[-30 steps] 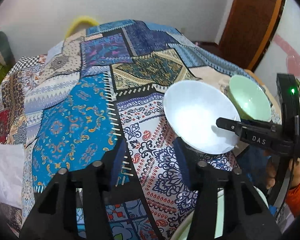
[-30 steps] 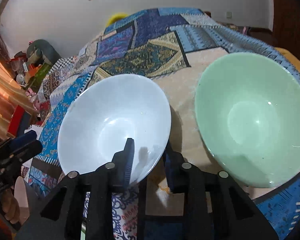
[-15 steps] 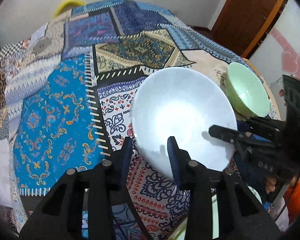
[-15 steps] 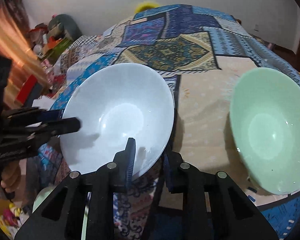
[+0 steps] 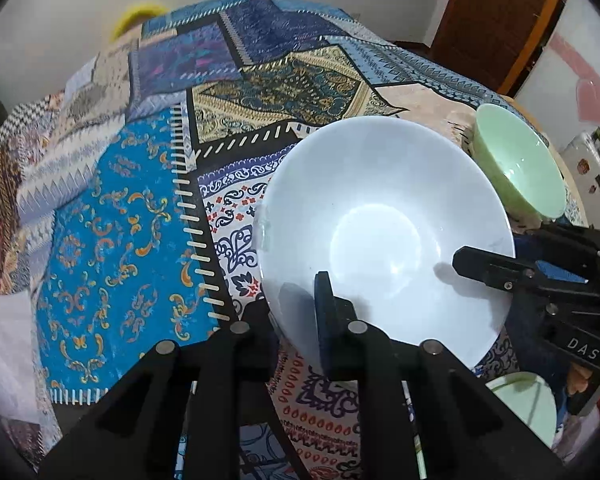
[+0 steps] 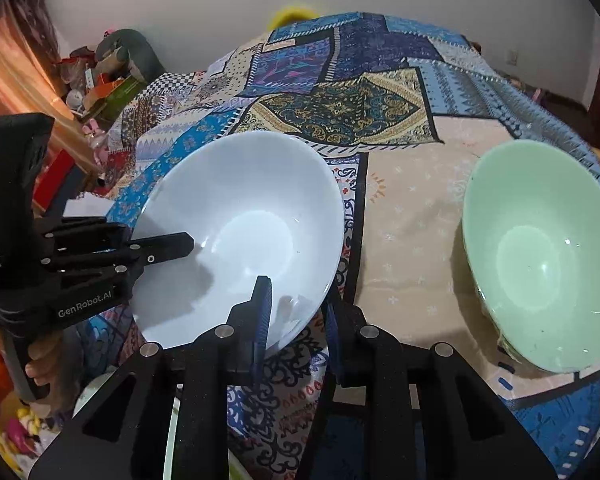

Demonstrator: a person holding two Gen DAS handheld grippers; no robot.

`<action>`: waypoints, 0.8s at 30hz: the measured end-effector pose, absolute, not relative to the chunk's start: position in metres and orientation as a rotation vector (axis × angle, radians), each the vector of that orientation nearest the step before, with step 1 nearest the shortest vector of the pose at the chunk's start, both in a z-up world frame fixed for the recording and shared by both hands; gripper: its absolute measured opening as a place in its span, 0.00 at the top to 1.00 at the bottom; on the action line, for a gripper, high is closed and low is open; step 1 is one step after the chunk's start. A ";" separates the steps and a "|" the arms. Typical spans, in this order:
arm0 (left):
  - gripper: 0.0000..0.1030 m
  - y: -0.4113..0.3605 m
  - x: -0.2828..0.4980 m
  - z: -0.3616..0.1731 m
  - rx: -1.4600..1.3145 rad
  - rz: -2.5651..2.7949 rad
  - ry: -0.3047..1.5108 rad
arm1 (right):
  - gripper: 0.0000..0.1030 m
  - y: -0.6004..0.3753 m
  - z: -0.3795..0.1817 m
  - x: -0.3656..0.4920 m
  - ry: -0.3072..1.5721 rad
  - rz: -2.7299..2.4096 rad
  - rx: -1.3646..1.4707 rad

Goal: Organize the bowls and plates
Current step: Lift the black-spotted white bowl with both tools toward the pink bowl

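A white bowl point(image 5: 384, 236) is held above the patchwork cloth by both grippers. My left gripper point(image 5: 292, 312) is shut on its near rim, one finger inside and one under it. My right gripper point(image 6: 296, 308) is shut on the bowl's point(image 6: 240, 240) opposite rim; in the left wrist view it point(image 5: 496, 272) comes in from the right. In the right wrist view the left gripper point(image 6: 160, 252) grips the bowl's left edge. A pale green bowl point(image 6: 540, 252) rests on the cloth to the right; it also shows in the left wrist view point(image 5: 516, 160).
A patchwork cloth point(image 5: 120, 220) covers the table. A pale green dish point(image 5: 528, 404) lies low at the near right, its rim also in the right wrist view point(image 6: 172, 432). Clutter and boxes point(image 6: 104, 80) stand at the far left. A wooden door point(image 5: 496, 16) is behind.
My left gripper moved right to the white bowl and closed on its rim. The right gripper kept its hold and carried the bowl leftward, away from the green bowl.
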State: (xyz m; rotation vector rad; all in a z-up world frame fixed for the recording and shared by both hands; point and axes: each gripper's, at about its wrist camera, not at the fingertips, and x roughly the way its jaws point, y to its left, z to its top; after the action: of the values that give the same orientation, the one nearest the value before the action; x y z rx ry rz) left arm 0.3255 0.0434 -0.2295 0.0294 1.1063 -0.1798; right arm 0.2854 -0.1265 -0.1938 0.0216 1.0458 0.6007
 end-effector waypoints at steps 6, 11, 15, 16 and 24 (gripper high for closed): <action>0.85 0.042 0.311 -0.215 0.045 -0.181 1.061 | 0.78 -0.130 -0.186 0.277 1.037 0.591 0.055; 0.85 0.042 0.293 -0.200 0.058 -0.168 1.019 | 0.78 -0.130 -0.173 0.264 1.008 0.602 0.070; 0.85 0.042 0.276 -0.183 0.069 -0.157 0.977 | 0.78 -0.131 -0.159 0.251 0.982 0.614 0.077; 0.85 0.042 0.271 -0.178 0.070 -0.154 0.967 | 0.78 -0.131 -0.157 0.249 0.978 0.614 0.077; 0.85 0.045 0.236 -0.146 0.053 -0.134 0.902 | 0.78 -0.131 -0.129 0.224 0.929 0.636 0.086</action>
State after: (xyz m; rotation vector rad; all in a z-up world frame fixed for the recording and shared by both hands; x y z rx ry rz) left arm 0.2363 0.0451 -0.1462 0.0529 0.9025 -0.1335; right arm 0.2245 -0.1305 -0.1288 0.0865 0.9294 0.6360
